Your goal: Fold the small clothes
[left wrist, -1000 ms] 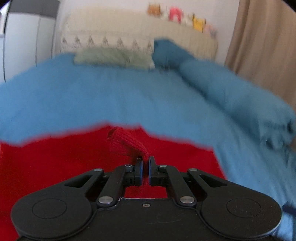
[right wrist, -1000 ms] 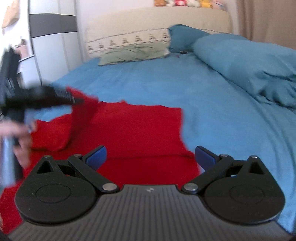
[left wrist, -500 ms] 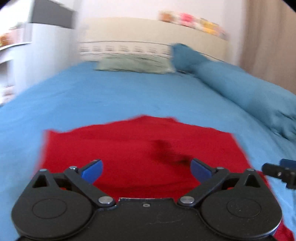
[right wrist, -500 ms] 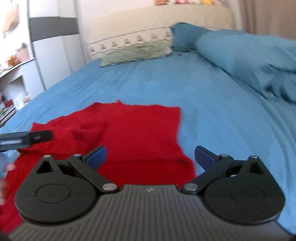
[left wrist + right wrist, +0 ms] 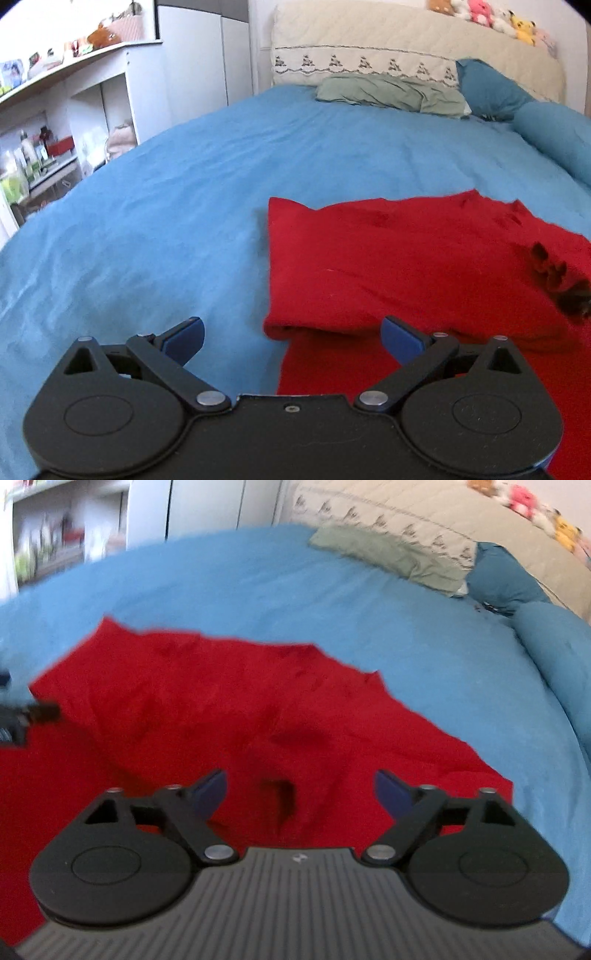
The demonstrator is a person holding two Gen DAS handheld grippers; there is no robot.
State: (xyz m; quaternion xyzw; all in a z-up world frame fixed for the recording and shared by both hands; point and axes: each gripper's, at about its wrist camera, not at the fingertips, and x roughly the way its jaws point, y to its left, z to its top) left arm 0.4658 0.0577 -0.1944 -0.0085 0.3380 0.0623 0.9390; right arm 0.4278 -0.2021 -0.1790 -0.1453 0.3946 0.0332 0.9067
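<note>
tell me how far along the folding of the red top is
Done: one fold is in, the red garment lies on the blue bedspread with a doubled layer ending in a folded edge near the left gripper. In hand: nothing; left gripper and right gripper are both open above it. Left: it is wide and rumpled, so more folds.

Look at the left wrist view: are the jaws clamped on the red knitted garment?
No: the left gripper is open, its jaws spread apart above the red knitted garment, holding nothing.
</note>
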